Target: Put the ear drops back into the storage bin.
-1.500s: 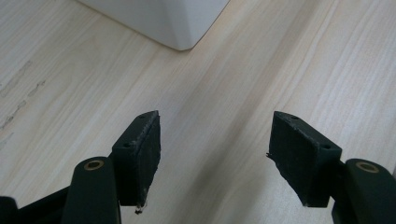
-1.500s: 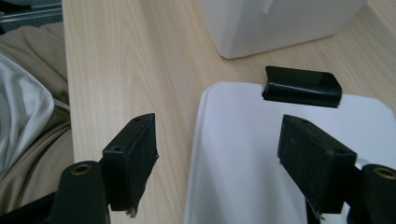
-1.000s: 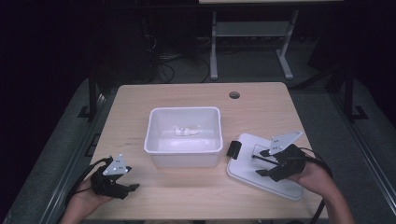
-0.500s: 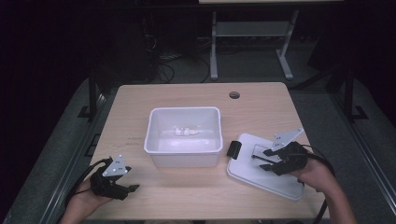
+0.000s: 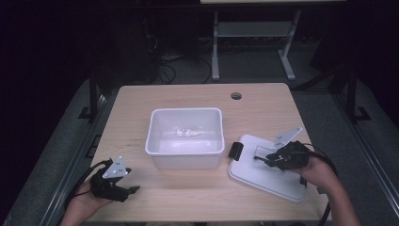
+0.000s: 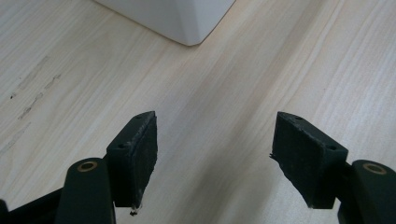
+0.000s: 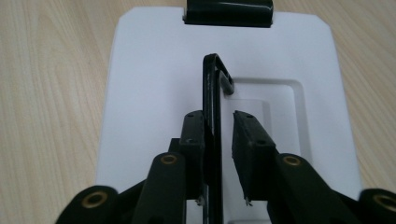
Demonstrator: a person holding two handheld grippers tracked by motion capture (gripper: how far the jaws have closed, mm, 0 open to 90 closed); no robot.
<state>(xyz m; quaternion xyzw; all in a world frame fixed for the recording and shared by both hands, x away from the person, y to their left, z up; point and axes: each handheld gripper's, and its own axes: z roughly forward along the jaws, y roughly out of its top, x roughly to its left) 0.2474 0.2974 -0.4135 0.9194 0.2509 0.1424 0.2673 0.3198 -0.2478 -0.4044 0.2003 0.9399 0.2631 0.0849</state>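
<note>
A white lid (image 5: 263,178) lies flat on the table at the right, with a black clip (image 5: 235,151) on its near-left edge and a thin black wire handle (image 7: 212,84) standing up from its middle. My right gripper (image 5: 261,159) is low over the lid. Its jaws have just been closing and stand narrow around the handle. In the right gripper view (image 7: 218,126) the handle rests against the left pad, with a small gap to the right pad. My left gripper (image 5: 131,192) rests open at the table's near left with nothing between its jaws (image 6: 215,140).
A white open bin (image 5: 183,160) stands mid-table with a small white object (image 5: 188,133) lying in it. Its corner (image 6: 182,18) shows ahead of the left gripper. A round cable hole (image 5: 236,96) sits near the table's far edge.
My right gripper has sunk toward the lid and its jaws have narrowed around the wire handle. The left gripper has kept still.
</note>
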